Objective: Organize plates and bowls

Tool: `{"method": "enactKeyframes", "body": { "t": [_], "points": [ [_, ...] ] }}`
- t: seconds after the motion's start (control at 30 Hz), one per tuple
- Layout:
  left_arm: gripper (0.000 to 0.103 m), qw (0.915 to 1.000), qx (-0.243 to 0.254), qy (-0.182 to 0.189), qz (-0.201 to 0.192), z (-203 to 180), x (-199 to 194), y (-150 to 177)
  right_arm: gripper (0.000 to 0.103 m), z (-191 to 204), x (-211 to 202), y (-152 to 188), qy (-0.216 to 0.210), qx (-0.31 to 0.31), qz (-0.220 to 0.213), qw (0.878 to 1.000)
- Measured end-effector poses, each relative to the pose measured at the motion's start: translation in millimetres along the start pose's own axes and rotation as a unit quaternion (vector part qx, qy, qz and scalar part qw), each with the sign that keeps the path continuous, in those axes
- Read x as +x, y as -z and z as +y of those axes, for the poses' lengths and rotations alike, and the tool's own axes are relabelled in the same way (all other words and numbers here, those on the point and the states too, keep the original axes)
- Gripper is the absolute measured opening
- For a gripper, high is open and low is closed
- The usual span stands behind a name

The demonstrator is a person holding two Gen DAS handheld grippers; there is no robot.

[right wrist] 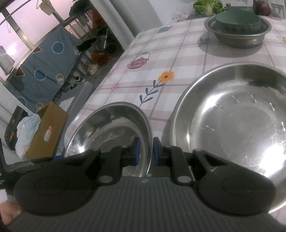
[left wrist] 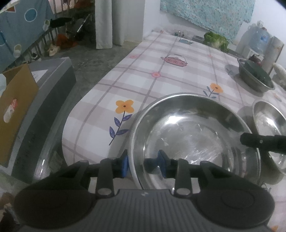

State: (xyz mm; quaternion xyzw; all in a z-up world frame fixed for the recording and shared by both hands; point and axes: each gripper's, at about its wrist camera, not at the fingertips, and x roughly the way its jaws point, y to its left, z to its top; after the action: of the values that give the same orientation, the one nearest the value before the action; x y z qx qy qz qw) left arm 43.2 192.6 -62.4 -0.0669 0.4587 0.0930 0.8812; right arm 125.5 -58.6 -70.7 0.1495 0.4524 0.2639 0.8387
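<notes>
A steel bowl (left wrist: pixel 193 128) stands on the checked tablecloth (left wrist: pixel 143 85) near the table's left edge. My left gripper (left wrist: pixel 143 165) straddles its near left rim, one blue pad outside and one inside, open and not pressing. My right gripper (right wrist: pixel 146 151) is shut on the same bowl (right wrist: pixel 114 128) at its right rim; one of its black fingers (left wrist: pixel 253 141) shows in the left wrist view. A second steel bowl (right wrist: pixel 237 121) sits just to the right (left wrist: pixel 268 125). Farther back, a third steel bowl (right wrist: pixel 237 35) holds a dark green dish (right wrist: pixel 237 19).
The table's left edge (left wrist: pixel 100 83) drops to a grey floor. A grey box (left wrist: pixel 51 83) and a cardboard box (left wrist: pixel 16 110) stand beside it. Lettuce (left wrist: pixel 216 41), a water jug (left wrist: pixel 257 39) and a red onion (right wrist: pixel 261 7) are at the table's far end.
</notes>
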Motion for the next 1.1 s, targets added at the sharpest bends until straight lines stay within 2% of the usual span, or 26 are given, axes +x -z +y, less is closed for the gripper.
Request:
{"method": "enactKeyframes", "body": {
  "t": [0.53,0.97,1.1],
  "points": [
    [0.036,0.9993,0.021,-0.030,0.002,-4,-4,7,0.015,1,-1,8,-0.017,-0.016,0.013,1.000],
    [0.036,0.9974,0.040,-0.060,-0.008,-12,-8,10,0.016,11,0,10,0.003,-0.035,0.009,0.999],
    [0.036,0.9968,0.041,-0.067,-0.014,-13,-12,10,0.016,11,-2,10,-0.002,-0.032,0.011,0.999]
  ]
}}
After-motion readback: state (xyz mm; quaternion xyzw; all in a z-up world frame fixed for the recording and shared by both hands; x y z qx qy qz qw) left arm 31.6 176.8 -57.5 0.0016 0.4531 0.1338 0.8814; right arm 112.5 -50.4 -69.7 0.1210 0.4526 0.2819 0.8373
